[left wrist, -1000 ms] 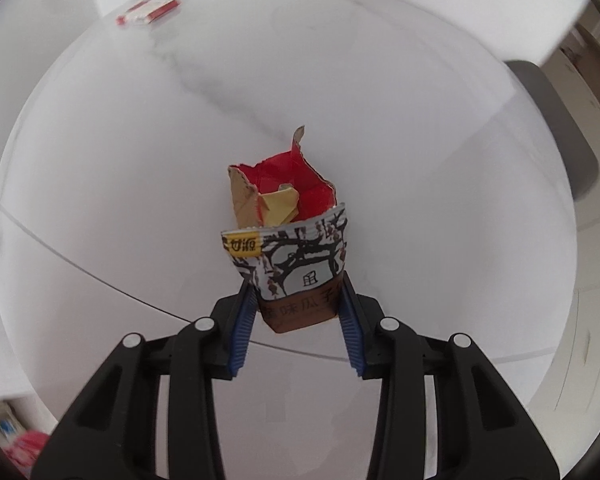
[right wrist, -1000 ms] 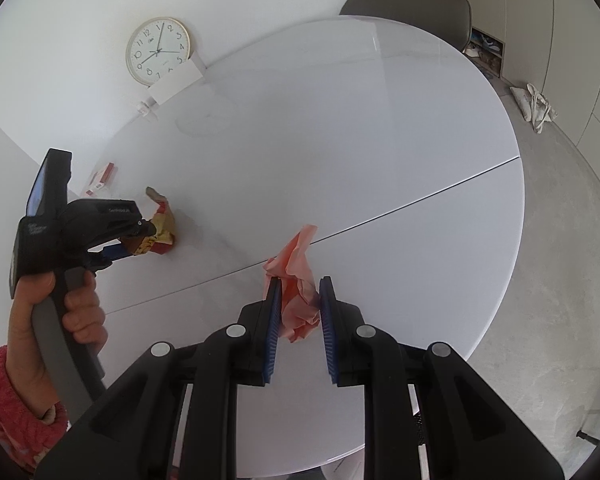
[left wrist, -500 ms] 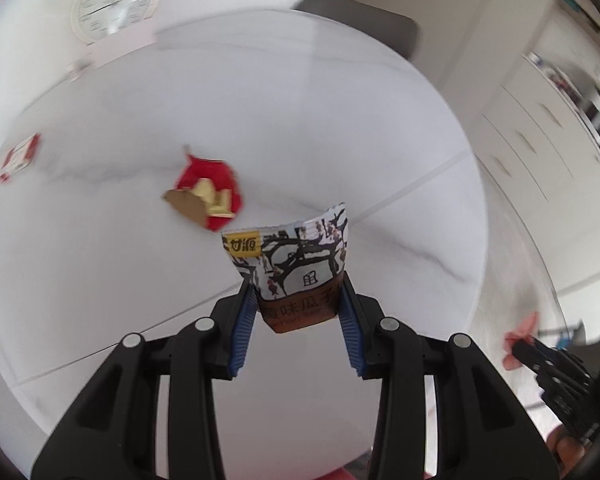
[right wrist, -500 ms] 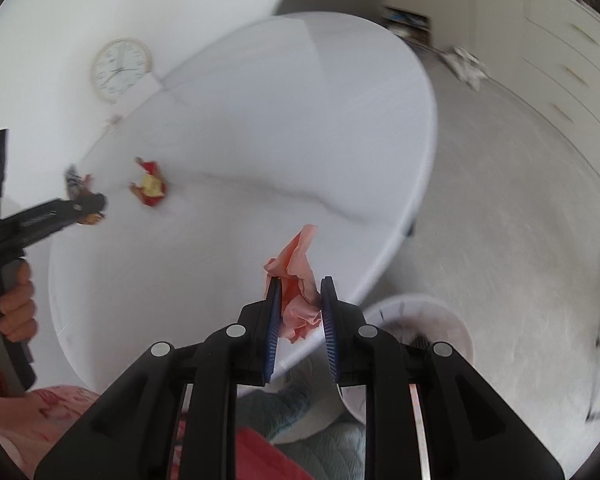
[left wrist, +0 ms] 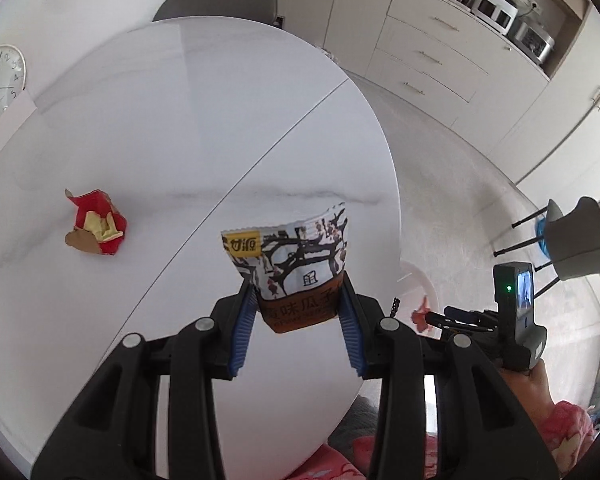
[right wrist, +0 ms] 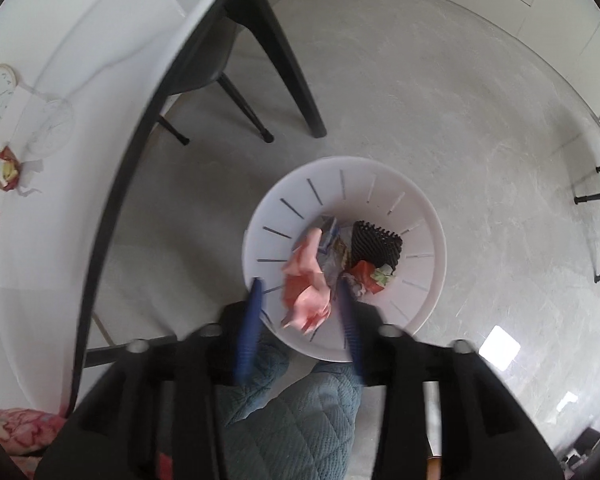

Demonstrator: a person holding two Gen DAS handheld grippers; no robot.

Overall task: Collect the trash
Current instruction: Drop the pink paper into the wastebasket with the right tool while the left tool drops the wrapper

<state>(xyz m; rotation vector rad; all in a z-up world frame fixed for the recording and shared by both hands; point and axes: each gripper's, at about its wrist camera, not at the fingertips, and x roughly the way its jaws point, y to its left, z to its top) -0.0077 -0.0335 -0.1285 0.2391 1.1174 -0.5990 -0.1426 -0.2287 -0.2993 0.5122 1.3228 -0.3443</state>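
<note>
Trash first: your left gripper (left wrist: 298, 312) pinches a snack packet (left wrist: 296, 270) printed 甘源 above the white table (left wrist: 180, 120). Your right gripper (right wrist: 300, 312) is spread; the pink wrapper (right wrist: 306, 284), blurred, seems loose over the white bin (right wrist: 420, 216).

Black gripper (left wrist: 298, 316), blue ribbed pads (left wrist: 242, 328).

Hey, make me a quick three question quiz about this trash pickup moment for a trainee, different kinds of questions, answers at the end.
1. True or false: the right gripper is open above the white slotted plastic bin.
2. What does the left gripper hold? A) crumpled pink wrapper B) white and brown printed snack packet C) nothing
3. Fill in: the crumpled red and yellow wrapper lies on the round white ____.

Key: 1 true; 2 B; 3 table.
</note>
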